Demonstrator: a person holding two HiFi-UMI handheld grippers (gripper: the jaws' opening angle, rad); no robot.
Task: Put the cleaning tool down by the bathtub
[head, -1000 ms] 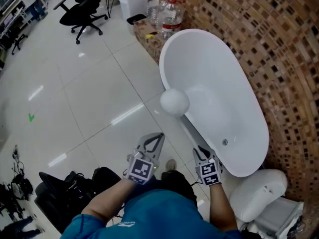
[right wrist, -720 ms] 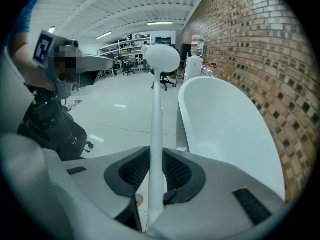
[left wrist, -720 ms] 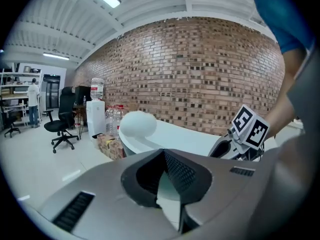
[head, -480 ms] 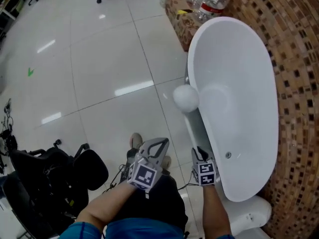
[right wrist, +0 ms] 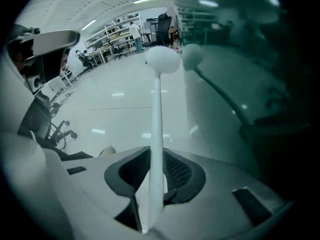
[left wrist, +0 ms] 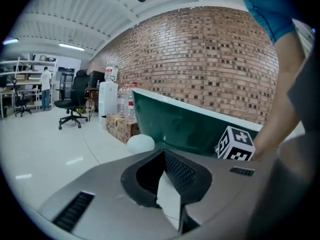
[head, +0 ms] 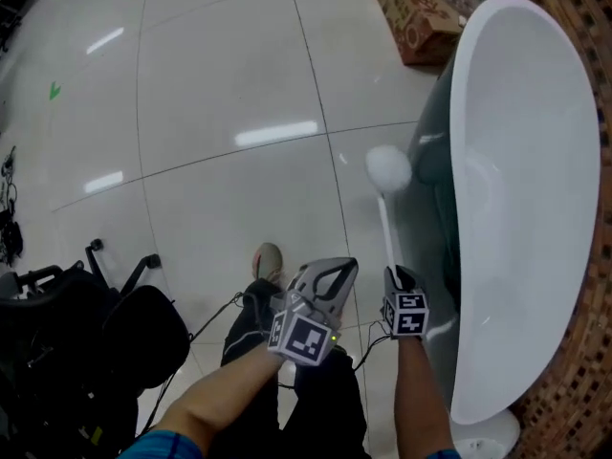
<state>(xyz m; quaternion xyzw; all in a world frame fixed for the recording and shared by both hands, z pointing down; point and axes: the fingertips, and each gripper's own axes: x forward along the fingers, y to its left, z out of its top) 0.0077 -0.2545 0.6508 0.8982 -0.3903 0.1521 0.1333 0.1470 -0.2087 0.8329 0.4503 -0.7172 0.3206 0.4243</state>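
The cleaning tool is a thin white stick [head: 386, 232] ending in a round white ball head [head: 388, 167]. My right gripper [head: 394, 277] is shut on the stick's near end. The tool points forward and hangs above the floor tiles, just left of the bathtub [head: 521, 161], white inside and dark green outside. In the right gripper view the stick [right wrist: 156, 134] runs up between the pads of the right gripper [right wrist: 152, 176] to the ball [right wrist: 162, 60], with the tub's green wall [right wrist: 235, 84] close on the right. My left gripper [head: 337, 270] is beside it, shut and empty [left wrist: 167, 181].
A cardboard box [head: 421, 12] stands at the tub's far end. A brick wall [head: 598, 36] runs behind the tub. A black office chair [head: 105, 342] and cables lie at lower left. The person's shoe [head: 270, 259] is on the tiles below the grippers.
The tool's ball head has moved off the tub's rim to hang over the floor left of the tub. The head view has swung toward the floor. Both grippers stay as they were.
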